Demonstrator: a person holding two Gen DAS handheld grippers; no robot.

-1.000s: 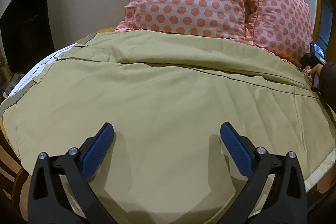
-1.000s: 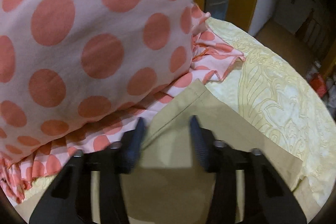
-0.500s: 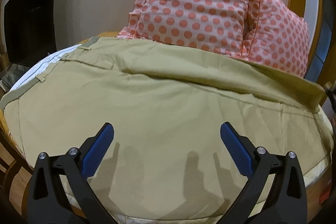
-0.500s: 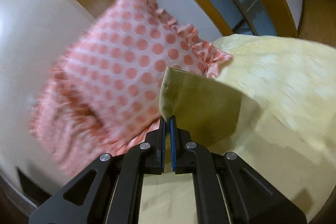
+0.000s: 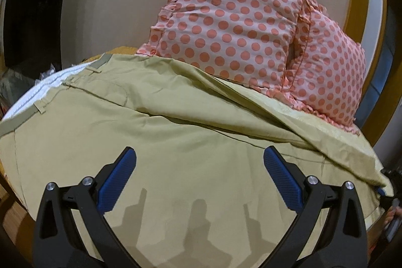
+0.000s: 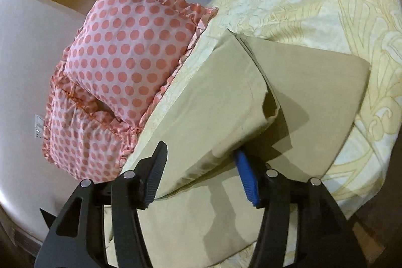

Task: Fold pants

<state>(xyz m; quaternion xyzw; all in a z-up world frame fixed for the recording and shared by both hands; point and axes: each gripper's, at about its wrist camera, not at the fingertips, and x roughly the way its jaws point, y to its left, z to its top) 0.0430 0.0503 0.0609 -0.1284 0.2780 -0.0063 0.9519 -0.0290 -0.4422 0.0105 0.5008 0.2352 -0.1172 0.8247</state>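
Right wrist: pants [image 6: 221,97] on yellow bedspread [image 6: 326,4] w/ dotted pillows [image 6: 130,42]; both tongs [image 6: 203,175] [image 5: 198,180] spread wide, nothing gripped.

Khaki cotton pants [image 5: 176,142] lay spread across the frame's middle, waistband at the left. The black left gripper [image 5: 198,177] with blue-padded fingers [image 5: 116,180] stood wide apart at the bottom. Two pink polka-dot ruffled pillows [image 5: 226,24] leaned at upper right
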